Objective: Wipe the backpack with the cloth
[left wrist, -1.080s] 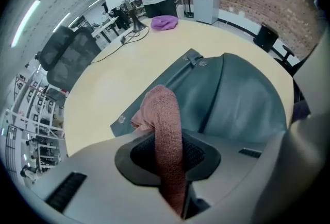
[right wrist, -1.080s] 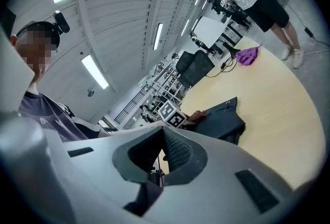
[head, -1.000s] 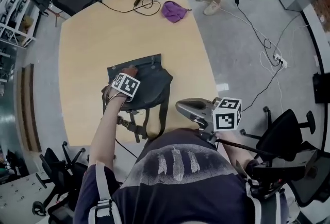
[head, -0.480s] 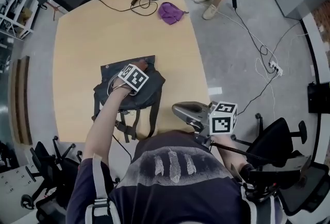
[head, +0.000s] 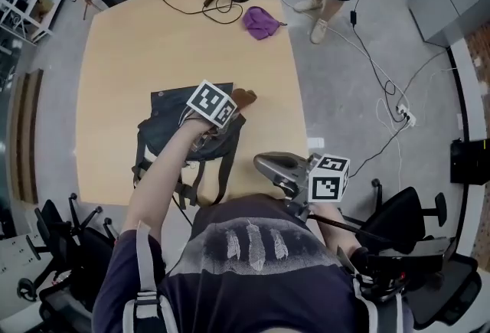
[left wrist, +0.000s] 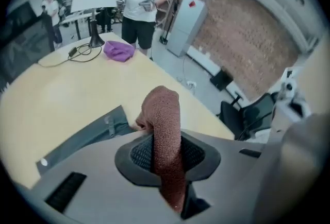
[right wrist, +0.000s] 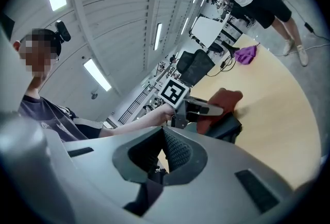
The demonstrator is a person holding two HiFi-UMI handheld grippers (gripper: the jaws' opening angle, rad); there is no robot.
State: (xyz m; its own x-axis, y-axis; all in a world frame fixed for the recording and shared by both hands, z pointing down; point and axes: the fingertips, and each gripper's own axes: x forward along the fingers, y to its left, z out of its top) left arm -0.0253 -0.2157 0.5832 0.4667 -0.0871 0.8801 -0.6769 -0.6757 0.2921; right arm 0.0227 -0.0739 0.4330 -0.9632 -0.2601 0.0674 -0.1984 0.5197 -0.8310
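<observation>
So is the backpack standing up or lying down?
Lying down. The backpack lies flat on the table, with its straps trailing toward the near edge.

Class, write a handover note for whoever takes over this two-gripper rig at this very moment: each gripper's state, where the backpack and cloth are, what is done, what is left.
Left gripper: shut on the reddish-brown cloth, at the backpack's far right corner.
Right gripper: jaws together, empty, held off the table's near edge.
Backpack: lying flat on the table, straps toward the near edge.
Done: cloth gripped and brought to the backpack.
Left: the wiping. How much is already wiped doesn't show, so probably go over the whole top face.
</observation>
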